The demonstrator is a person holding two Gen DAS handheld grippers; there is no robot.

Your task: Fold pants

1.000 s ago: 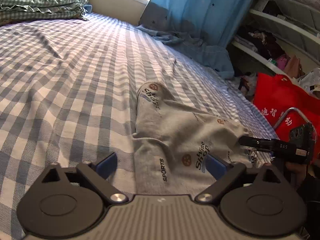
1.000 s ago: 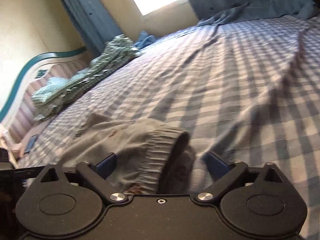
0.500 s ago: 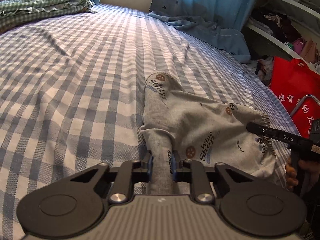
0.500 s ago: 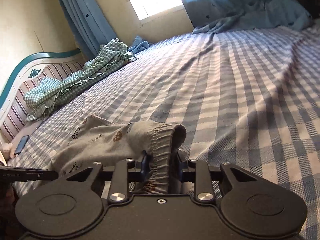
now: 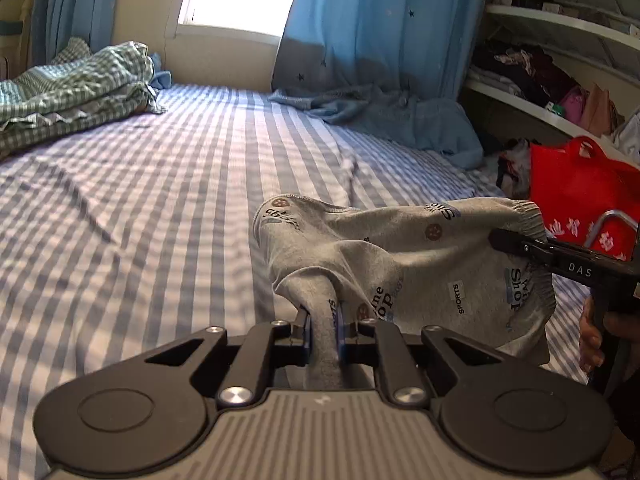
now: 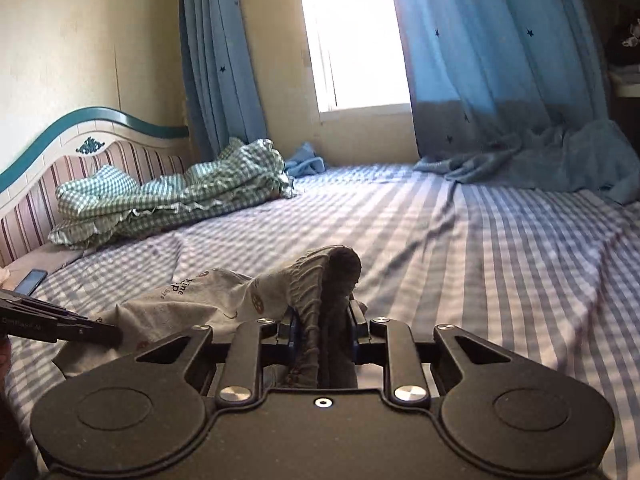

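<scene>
Small grey pants (image 5: 400, 256) with printed logos hang stretched between my two grippers, partly lifted off the blue checked bed (image 5: 140, 200). My left gripper (image 5: 323, 320) is shut on a pinched fold at a leg end. In the same view my right gripper (image 5: 516, 242) grips the elastic waistband at the right, and a hand holds its handle. In the right wrist view the pants (image 6: 224, 296) run off to the left. There the right gripper (image 6: 322, 320) has the bunched waistband between its pads, its jaws still closing. The left gripper (image 6: 108, 330) enters from the left edge.
A green checked blanket (image 6: 172, 196) is heaped by the striped headboard (image 6: 80, 148). A phone (image 6: 32, 282) lies at the bed's left edge. Blue cloth (image 5: 400, 116) lies under the curtain. A red bag (image 5: 576, 188) and cluttered shelves (image 5: 560, 60) stand beside the bed.
Both grippers went from open to shut on the pants, the left on the leg end and the right on the waistband. Both then rose, lifting the pants partly off the bed.
</scene>
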